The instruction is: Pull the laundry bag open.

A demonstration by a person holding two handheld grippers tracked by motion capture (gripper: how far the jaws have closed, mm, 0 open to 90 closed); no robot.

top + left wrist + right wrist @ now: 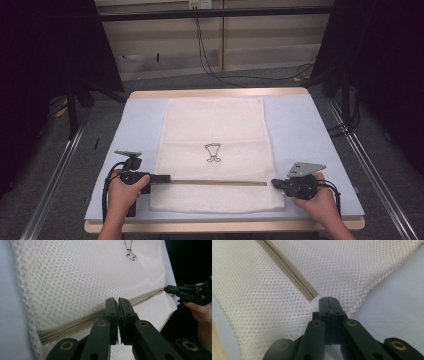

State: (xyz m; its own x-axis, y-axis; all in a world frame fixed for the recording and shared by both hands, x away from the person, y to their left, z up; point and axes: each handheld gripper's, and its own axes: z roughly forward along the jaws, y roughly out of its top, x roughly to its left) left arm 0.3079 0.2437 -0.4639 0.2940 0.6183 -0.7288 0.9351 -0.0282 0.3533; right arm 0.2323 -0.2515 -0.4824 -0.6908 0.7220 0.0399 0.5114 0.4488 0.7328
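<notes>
Lying flat mid-table [135, 125], the white mesh laundry bag [212, 130] has its zipper [220, 182] running across the near end. Left hand-held gripper [167, 177], jaws together, sits at the zipper's left end; right hand-held gripper [274, 183], jaws together, at the right end. What either pinches, cannot tell. Risk: jaws snagging mesh rather than the pull, dragging the bag and bunching it.
</notes>
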